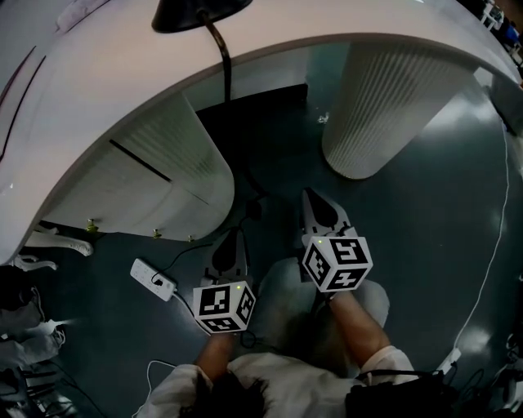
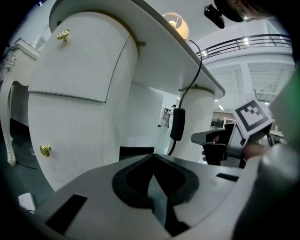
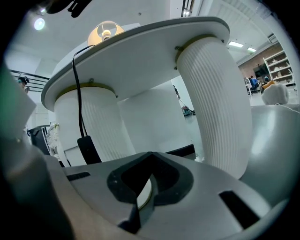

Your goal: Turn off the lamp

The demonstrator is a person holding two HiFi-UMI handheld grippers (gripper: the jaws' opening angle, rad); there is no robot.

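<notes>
The lamp is lit: its glowing shade [image 2: 176, 24] [image 3: 105, 32] shows above the white table's edge, and its black base [image 1: 200, 12] stands on the table top. A black cord [image 1: 225, 69] hangs from it below the table and carries a black inline switch [image 2: 177, 124] [image 3: 88, 149]. Both grippers are held low under the table, above the dark floor, and both are empty. My left gripper [image 1: 231, 235] [image 2: 153, 157] is shut and points toward the switch, well short of it. To its right, my right gripper [image 1: 310, 196] [image 3: 151, 154] is shut too, with the switch off to its left.
The white table [image 1: 98, 98] rests on two ribbed pedestals, a left one [image 1: 176, 163] with brass knobs and a right one [image 1: 384, 98]. A white power strip [image 1: 153, 279] lies on the floor at the left. A white cable [image 1: 490, 261] runs along the right.
</notes>
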